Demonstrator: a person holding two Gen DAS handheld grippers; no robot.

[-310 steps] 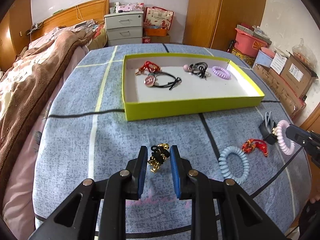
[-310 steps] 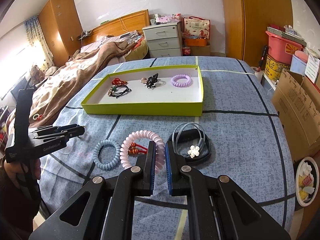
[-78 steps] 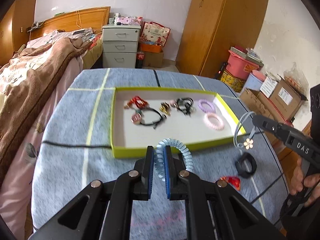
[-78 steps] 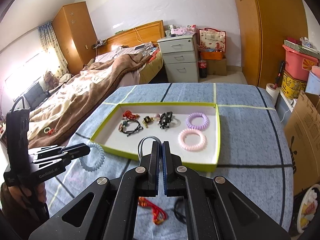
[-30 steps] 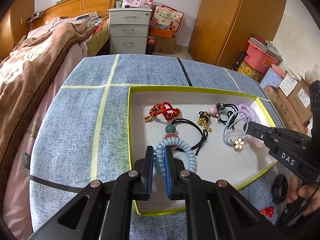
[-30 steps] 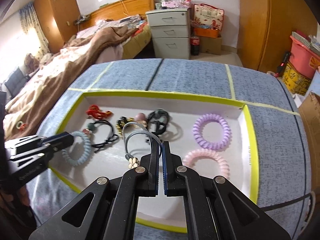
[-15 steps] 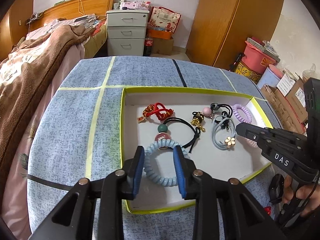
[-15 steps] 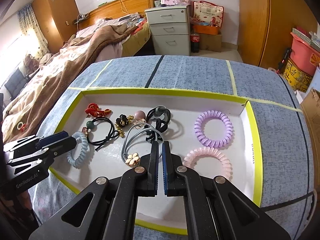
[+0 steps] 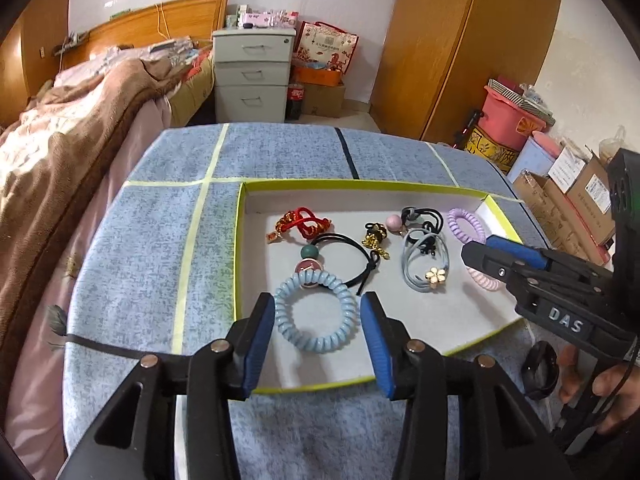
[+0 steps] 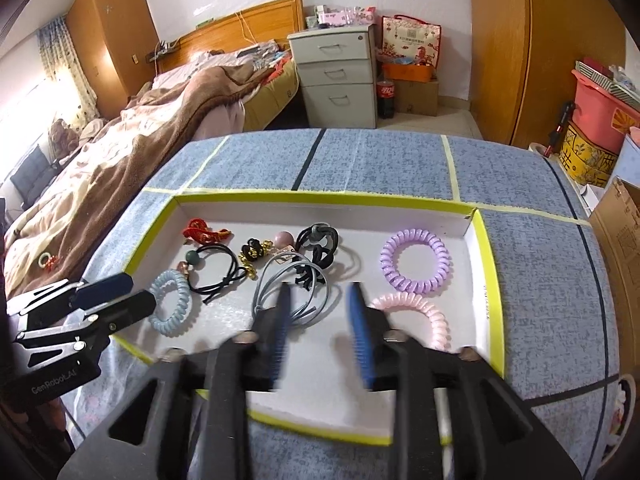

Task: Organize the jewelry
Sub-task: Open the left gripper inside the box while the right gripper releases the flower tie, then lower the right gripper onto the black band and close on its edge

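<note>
My left hand-held gripper [image 9: 318,316] is over the near edge of the yellow-rimmed tray [image 9: 238,240], and its jaws are opening. The blue coil hair tie [image 9: 316,307] lies flat on the tray floor between the blue pads, which stand clear of it on both sides. At the tie's twelve o'clock it touches the round pink charm of the black elastic with green bead [image 9: 340,250].

My right hand-held gripper [image 10: 320,320] is motion-blurred; its jaws are opening too. The grey hair tie with the flower [image 9: 425,261] rests on the tray floor. In the right wrist view its loops lie just ahead of and partly under my left finger, and I cannot see any grip on it.

From that view, the pink coil hair tie [image 10: 416,314] sits at about two o'clock of the fingertips, partly hidden behind the right finger, and the purple coil hair tie [image 10: 414,261] lies just beyond it. Along the tray's far side, from ten towards twelve o'clock, lie the red knotted cord [image 10: 204,233], the black and gold piece [image 10: 253,254] and the black tie with a pink ball [image 10: 316,242]. The tray stands on the counter [image 10: 380,160], which is covered in blue cloth.
</note>
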